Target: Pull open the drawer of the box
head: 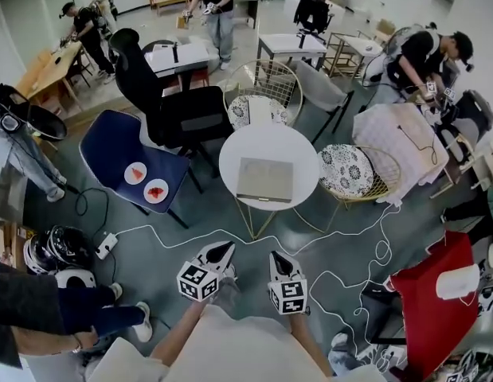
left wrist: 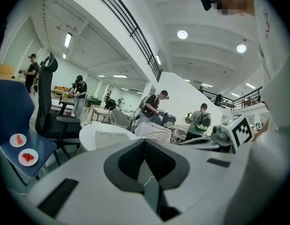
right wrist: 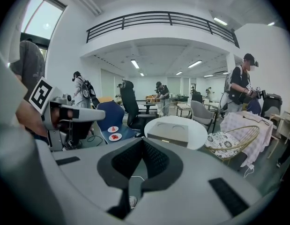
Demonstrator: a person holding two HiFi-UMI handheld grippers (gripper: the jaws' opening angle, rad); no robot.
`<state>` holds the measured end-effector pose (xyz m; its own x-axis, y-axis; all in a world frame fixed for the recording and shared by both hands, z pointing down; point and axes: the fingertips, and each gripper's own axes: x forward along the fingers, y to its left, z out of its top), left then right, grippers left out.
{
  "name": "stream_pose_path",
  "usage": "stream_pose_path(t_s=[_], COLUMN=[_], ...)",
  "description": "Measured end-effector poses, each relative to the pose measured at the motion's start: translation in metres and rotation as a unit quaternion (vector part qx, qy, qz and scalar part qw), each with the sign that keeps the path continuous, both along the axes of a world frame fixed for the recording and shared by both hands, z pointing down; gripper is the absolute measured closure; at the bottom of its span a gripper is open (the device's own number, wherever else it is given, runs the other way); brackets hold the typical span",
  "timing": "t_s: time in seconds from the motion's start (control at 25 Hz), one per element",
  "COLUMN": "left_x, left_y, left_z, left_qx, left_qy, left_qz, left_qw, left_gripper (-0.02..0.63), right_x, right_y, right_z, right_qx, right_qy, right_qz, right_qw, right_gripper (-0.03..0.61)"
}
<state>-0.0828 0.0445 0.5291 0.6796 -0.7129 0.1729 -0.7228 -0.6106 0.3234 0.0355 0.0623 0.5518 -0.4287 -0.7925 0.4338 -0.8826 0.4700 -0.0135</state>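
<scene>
A flat grey box lies on the round white table ahead of me. Its drawer front faces me and looks closed. Both grippers hover low over the floor, well short of the table. My left gripper is shut with nothing between its jaws, and my right gripper is also shut and empty. In the left gripper view the box shows just above the closed jaw tips. In the right gripper view the box sits on the table beyond the closed tips.
A blue chair holding two plates of red food stands left of the table, with a black office chair behind it. Wire chairs with patterned cushions flank the table. White cable trails over the floor. Several people work around.
</scene>
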Motion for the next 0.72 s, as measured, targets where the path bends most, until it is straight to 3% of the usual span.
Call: stream_pose_path(t_s=[0.44,0.72], left_x=[-0.031,-0.037], left_y=[-0.110,-0.156], left_z=[-0.012,-0.009], left_qx=[-0.003,-0.008], left_qy=[0.008,0.005], left_qz=[0.001,0.021], left_qw=[1.0000,0.9998], left_gripper=[0.603,0.603], right_x=[-0.037,-0.046], right_y=[-0.113,-0.153], right_z=[-0.015,-0.011], right_qx=[0.000,-0.008], right_qy=[0.007,0.005], right_qz=[-0.006,0.008], right_qw=[1.000,1.000], right_gripper=[0.563,0.563])
